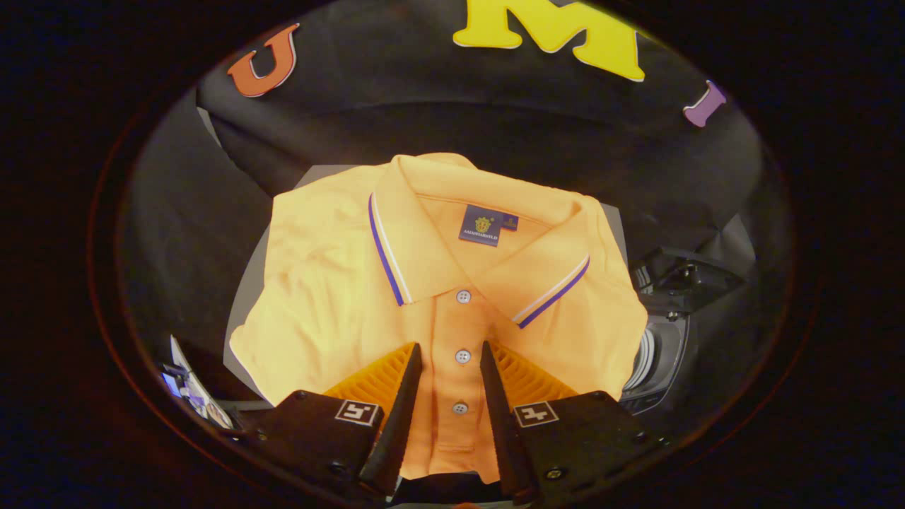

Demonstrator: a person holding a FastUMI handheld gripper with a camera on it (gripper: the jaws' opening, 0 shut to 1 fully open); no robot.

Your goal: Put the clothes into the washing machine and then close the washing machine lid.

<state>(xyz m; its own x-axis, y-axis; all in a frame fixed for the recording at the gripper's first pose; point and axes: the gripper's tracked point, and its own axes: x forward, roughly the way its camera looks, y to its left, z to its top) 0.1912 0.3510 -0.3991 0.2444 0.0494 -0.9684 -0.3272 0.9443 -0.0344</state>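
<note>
Orange polo shirt (339, 297) lies flat on the grey counter (244, 297); the claw (450, 353) hangs over its button strip, fingers apart, gripping nothing. Best pinch a thick fold near the buttons. The neck label (481, 225) is too small to read. Right of it sits a dark machine (664, 353).

Black cloth (424, 120) draped the booth's back wall and hung in soft folds down both sides. A grey bench (244, 311) stood before it (only its edges visible), under warm, dim light from above.
</note>
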